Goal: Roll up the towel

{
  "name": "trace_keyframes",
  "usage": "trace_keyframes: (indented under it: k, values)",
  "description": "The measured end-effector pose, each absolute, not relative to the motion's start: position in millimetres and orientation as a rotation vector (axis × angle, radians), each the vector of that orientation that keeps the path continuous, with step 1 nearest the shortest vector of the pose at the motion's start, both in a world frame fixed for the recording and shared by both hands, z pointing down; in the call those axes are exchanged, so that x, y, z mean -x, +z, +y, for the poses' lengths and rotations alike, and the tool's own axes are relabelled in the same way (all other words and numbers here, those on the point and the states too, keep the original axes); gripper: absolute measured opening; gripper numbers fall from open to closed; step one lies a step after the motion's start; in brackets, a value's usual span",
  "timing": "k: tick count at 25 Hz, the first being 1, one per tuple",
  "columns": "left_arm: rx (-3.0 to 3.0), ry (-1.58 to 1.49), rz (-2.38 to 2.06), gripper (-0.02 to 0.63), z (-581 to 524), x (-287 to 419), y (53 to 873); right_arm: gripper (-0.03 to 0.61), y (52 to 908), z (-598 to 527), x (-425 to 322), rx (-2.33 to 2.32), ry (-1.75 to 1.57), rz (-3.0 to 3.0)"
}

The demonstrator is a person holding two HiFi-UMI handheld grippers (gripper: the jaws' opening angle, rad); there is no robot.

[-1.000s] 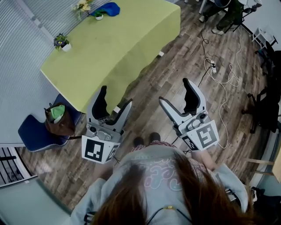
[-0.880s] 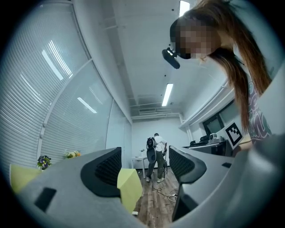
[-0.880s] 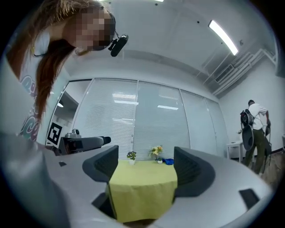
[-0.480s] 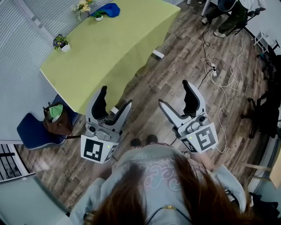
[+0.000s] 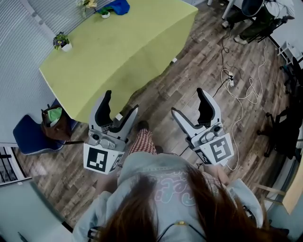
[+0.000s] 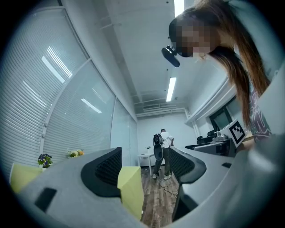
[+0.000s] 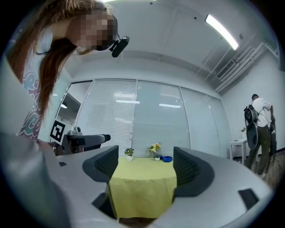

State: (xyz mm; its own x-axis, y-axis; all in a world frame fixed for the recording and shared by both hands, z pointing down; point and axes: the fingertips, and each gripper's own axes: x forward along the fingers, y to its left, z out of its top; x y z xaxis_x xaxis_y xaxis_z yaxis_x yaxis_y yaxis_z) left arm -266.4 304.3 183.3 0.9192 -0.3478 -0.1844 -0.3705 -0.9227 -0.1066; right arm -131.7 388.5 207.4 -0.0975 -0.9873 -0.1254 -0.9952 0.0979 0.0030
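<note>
The towel is a blue bundle at the far end of the table, which is covered by a yellow-green cloth. In the right gripper view the towel lies small and far off on the table. My left gripper hovers open over the floor beside the table's near corner. My right gripper is open too, over bare wooden floor. Nothing sits between either pair of jaws. The left gripper view shows the left gripper with only the table's corner past it.
Two small potted plants stand along the table's far side. A blue chair with a brown bag is left of the table. Cables trail over the floor at right. A person stands far back.
The person has stepped toward the table: a leg in checked trousers now shows between the grippers. Both grippers stay open and have hardly shifted.
</note>
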Motion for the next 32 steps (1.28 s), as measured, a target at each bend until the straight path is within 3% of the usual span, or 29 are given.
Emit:
trace_keyframes:
  k: [12,32]
  values:
    - [2.895,0.216,0.581,0.302,206.2,218.4,203.1,0.374,229.7,297.8,81.6,2.05,0.137,2.267]
    - [2.86,0.184,0.593,0.302,-111.4,106.1,181.3,0.374,215.0,-17.2,-33.2,2.018,0.113,2.308]
